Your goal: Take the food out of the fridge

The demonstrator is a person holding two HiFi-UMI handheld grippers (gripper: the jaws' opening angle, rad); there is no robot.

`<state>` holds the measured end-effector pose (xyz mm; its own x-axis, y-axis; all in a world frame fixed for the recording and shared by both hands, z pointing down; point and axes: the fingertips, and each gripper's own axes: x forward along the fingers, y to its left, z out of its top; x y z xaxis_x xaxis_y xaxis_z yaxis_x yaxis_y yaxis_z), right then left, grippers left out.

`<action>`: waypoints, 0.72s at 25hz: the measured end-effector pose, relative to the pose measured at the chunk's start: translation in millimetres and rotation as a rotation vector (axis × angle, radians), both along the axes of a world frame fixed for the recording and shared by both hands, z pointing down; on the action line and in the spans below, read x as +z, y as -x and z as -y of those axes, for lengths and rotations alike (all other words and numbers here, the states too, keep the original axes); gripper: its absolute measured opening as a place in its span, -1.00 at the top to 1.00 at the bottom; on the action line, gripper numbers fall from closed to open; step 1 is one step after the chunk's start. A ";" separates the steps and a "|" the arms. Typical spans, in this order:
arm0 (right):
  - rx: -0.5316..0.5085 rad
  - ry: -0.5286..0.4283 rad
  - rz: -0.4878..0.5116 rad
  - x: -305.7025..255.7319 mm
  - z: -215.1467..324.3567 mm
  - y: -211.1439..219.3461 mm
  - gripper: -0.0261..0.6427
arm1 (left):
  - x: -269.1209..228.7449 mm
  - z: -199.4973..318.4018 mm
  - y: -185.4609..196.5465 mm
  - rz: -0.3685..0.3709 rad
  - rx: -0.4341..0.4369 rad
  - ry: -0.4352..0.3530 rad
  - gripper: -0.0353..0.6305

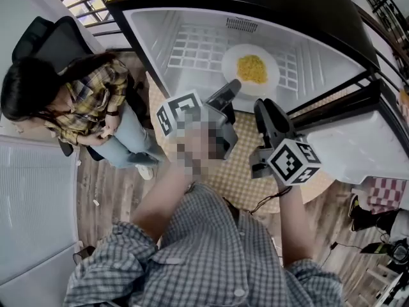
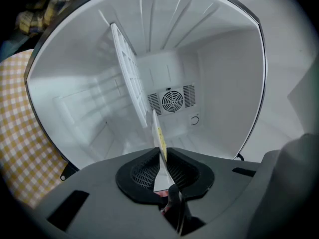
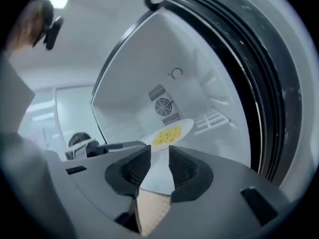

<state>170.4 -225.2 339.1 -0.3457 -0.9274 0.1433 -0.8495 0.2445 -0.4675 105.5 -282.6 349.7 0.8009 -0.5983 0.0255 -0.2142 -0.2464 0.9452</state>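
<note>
Yellow food [image 1: 252,68] lies on a white plate [image 1: 273,66], which rests on the grid shelf [image 1: 192,50] inside the open fridge [image 1: 147,27]. Your left claw [image 1: 232,86] is closed on the plate's near rim. In the left gripper view the plate [image 2: 162,173] shows edge-on, pinched between the pads. Your right claw [image 1: 263,107] hangs just beside that rim, jaws a little apart and gripping nothing. A seated person [image 1: 77,101] is at the fridge's left.

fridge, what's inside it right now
A white plate of yellow food sits on the wire shelf, with a fan vent at the back. The left tongs grip the plate's near rim, covering that edge.
</note>
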 end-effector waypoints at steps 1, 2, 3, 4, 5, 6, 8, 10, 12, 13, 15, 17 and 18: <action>0.012 0.008 0.080 -0.3 1.6 -2.5 0.67 | 0.6 -0.2 -0.1 0.001 0.000 0.000 0.75; 0.025 0.017 0.145 0.4 3.2 -4.8 0.66 | 1.1 -0.4 -0.1 0.004 0.001 0.001 0.76; 0.038 0.027 0.200 1.8 4.9 -6.7 0.66 | 1.6 -0.4 -0.1 0.006 0.001 0.001 0.76; 0.049 0.037 0.243 3.5 6.8 -8.4 0.66 | 1.8 -0.4 0.0 0.008 0.001 0.002 0.76; 0.059 0.047 0.275 5.2 8.6 -10.2 0.65 | 1.9 -0.3 0.0 0.008 0.001 0.003 0.77; 0.068 0.054 0.300 6.8 10.3 -11.7 0.65 | 1.9 -0.4 -0.1 0.009 0.001 0.004 0.77; 0.078 0.064 0.349 9.5 13.3 -12.8 0.65 | 2.0 -0.7 -0.1 0.012 0.004 0.003 0.77; 0.087 0.069 0.385 11.6 16.4 -13.9 0.65 | 3.0 -1.6 0.4 0.014 0.009 0.001 0.77; 0.102 0.076 0.385 14.5 18.8 -17.2 0.66 | 4.8 -3.2 1.0 0.012 0.016 0.002 0.79; 0.106 0.080 0.372 15.8 19.5 -18.3 0.66 | 5.7 -4.3 1.3 0.011 0.019 0.002 0.79; 0.101 0.085 0.346 17.6 19.7 -19.0 0.68 | 7.4 -6.1 2.1 0.011 0.022 0.001 0.80; 0.096 0.088 0.332 18.6 18.5 -19.2 0.69 | 8.4 -7.8 2.9 0.009 0.023 -0.001 0.80; 0.094 0.089 0.329 18.9 17.6 -19.0 0.69 | 8.5 -8.7 3.3 0.009 0.024 -0.003 0.80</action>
<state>189.3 -242.7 357.9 -0.3002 -0.9463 0.1202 -0.6671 0.1182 -0.7356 102.2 -273.9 358.2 0.8145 -0.5793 0.0310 -0.2171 -0.2547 0.9423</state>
